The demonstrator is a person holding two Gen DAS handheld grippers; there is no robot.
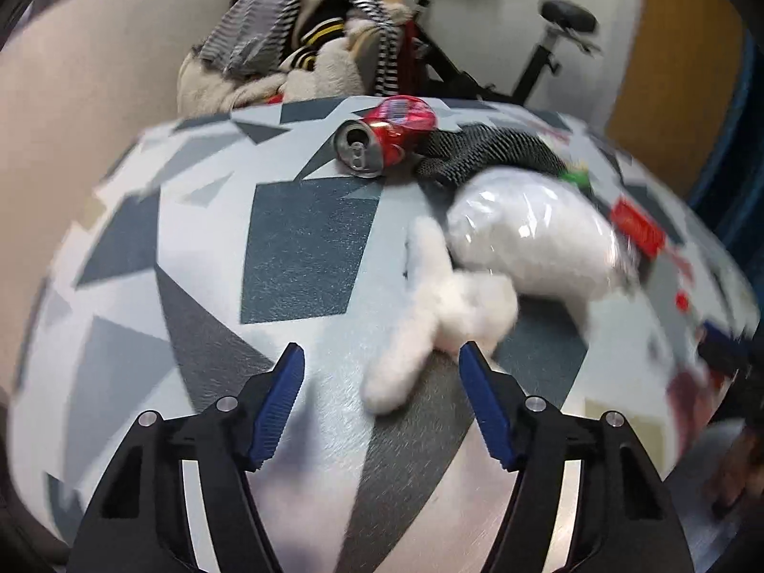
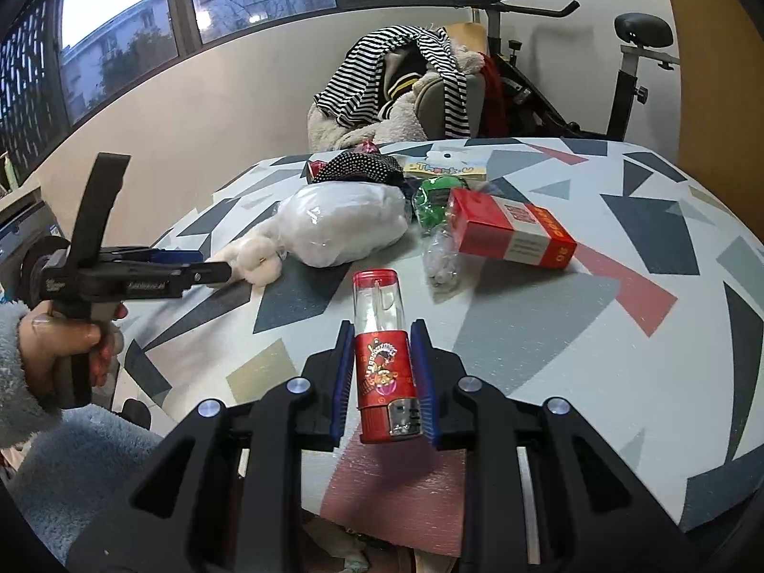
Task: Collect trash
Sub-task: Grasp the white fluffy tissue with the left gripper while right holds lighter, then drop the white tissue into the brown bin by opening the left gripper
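A fluffy white cotton wad (image 1: 425,334) lies on the patterned table (image 1: 296,248), spilling from a clear bag of white stuffing (image 1: 530,234). My left gripper (image 1: 382,367) stands open with the wad's near end between its blue pads, neither pad pressing on it. In the right wrist view the left gripper (image 2: 224,265) reaches the wad (image 2: 258,258) from the left, held by a hand in a fuzzy blue sleeve. My right gripper (image 2: 382,329) is shut on a red lighter (image 2: 384,372) with a clear top. A crushed red can (image 1: 396,136) lies at the far edge.
A red box (image 2: 511,229), crumpled clear plastic (image 2: 441,258), a green wrapper (image 2: 432,198), a black dotted cloth (image 2: 363,167) and a yellow card (image 2: 444,169) lie across the table (image 2: 620,358). Behind it stand a clothes-piled chair (image 2: 396,90) and an exercise bike (image 2: 630,76).
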